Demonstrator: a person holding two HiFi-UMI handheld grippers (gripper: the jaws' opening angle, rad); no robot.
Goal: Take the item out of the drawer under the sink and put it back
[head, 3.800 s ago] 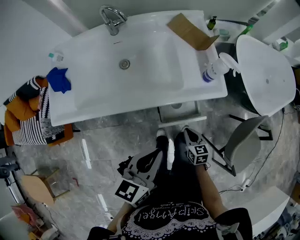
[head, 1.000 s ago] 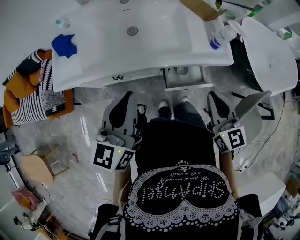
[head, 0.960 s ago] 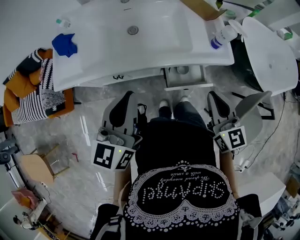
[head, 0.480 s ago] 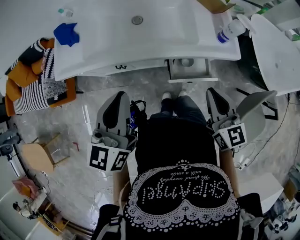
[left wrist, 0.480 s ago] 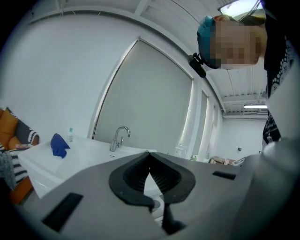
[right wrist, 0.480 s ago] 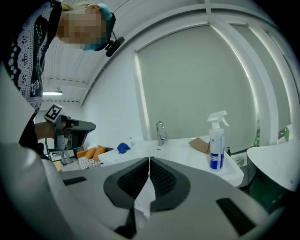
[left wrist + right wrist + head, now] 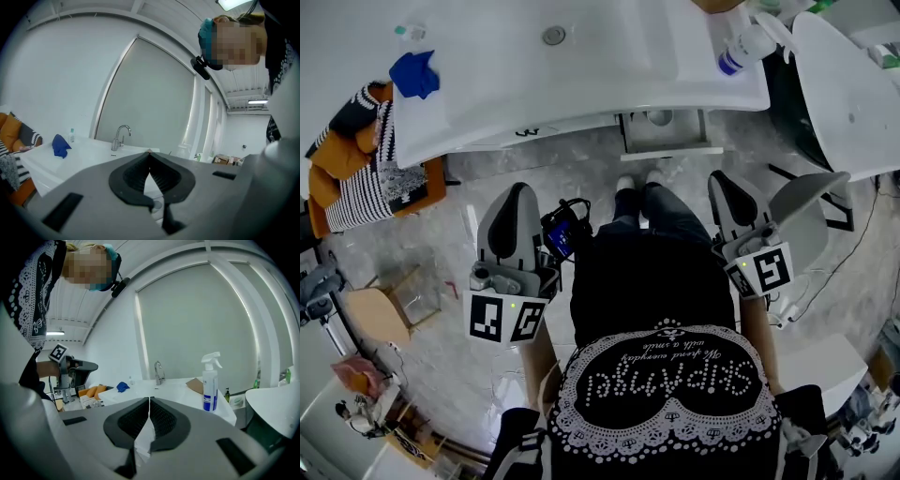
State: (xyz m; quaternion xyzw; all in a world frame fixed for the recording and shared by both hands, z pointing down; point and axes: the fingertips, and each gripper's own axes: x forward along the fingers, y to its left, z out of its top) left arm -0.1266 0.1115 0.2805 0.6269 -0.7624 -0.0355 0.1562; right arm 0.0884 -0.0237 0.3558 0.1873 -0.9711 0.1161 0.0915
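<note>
Two grippers, both hanging at the person's sides, well back from the sink. Left gripper: jaws pressed together, pads meeting at the tips, nothing between them. Right gripper: same story, jaws closed tight on nothing.

And the target? Look under the sink: the drawer is pulled out, just ahead of the person's shoes, and a small pale round item sits inside it, toward the back. It's tiny from up here, whitish-grey and circular from above. Maybe a cup or a roll, but I can't call it beyond that.

My read on handling: small and light, so one gripper should carry it easily. If it's hard plastic or ceramic it could be slick, so a squeeze across its round sides, low on the body, looks safest. Pinching the rim risks tipping it. The drawer walls sit close around it, so the jaws need to open and come in from above. Neither gripper is near it yet, so the reach is the first job.
</note>
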